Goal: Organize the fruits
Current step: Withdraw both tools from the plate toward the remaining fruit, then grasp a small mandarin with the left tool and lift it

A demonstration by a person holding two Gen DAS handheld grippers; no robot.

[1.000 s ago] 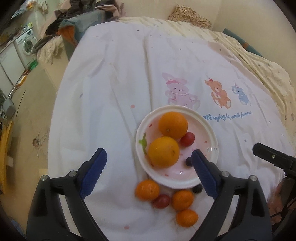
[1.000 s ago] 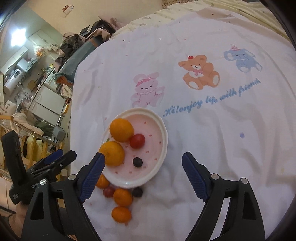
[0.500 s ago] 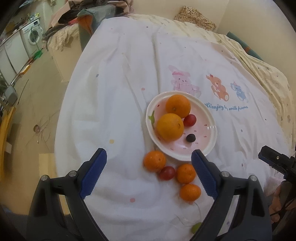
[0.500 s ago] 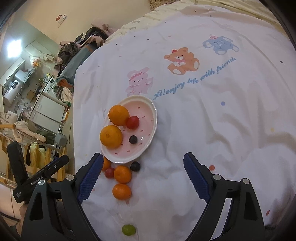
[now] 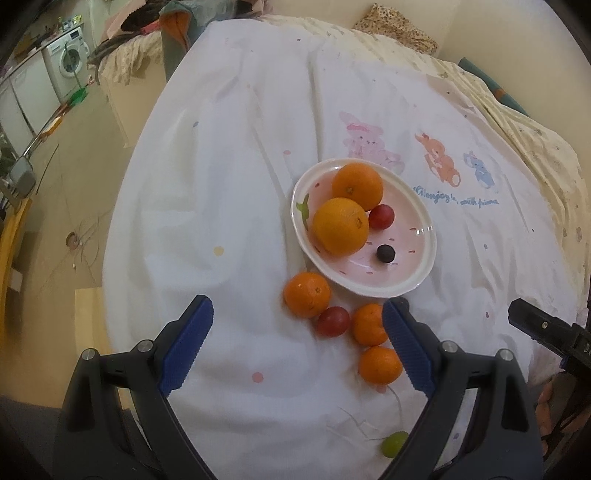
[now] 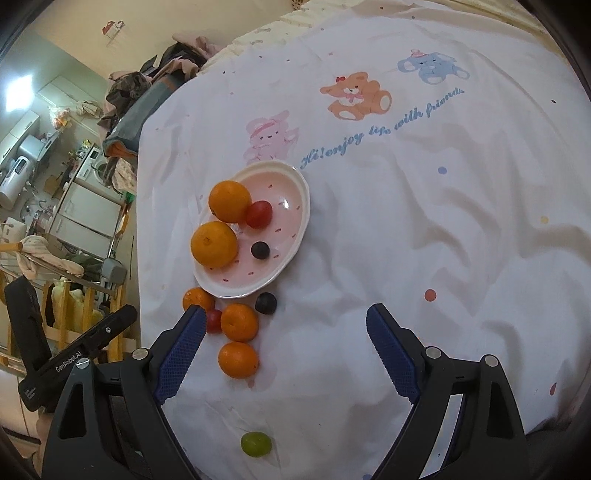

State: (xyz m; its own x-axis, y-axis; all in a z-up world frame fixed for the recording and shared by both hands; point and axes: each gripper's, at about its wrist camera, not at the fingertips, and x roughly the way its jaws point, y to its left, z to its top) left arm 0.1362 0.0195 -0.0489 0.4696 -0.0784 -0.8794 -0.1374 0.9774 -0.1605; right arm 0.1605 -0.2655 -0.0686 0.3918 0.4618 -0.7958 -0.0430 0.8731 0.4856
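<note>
Loose tangerines (image 5: 306, 294) — beside plate (image 5: 424, 221)

Soft even indoor light, faint shadows, fisheye warp w/ dark corners

Well beyond the jaws we saw a white bedsheet (image 6: 424, 229) printed with a pink rabbit (image 6: 271, 134), an orange bear (image 6: 356, 95) and a blue elephant (image 6: 432, 68) above blue lettering (image 6: 380, 127). Far off to the left of the jaws stood a washing machine (image 5: 68, 61), and a heap of clothes (image 5: 173, 26) lay past the sheet's far edge. A patterned cushion (image 5: 397, 27) sat at the far right.
</note>
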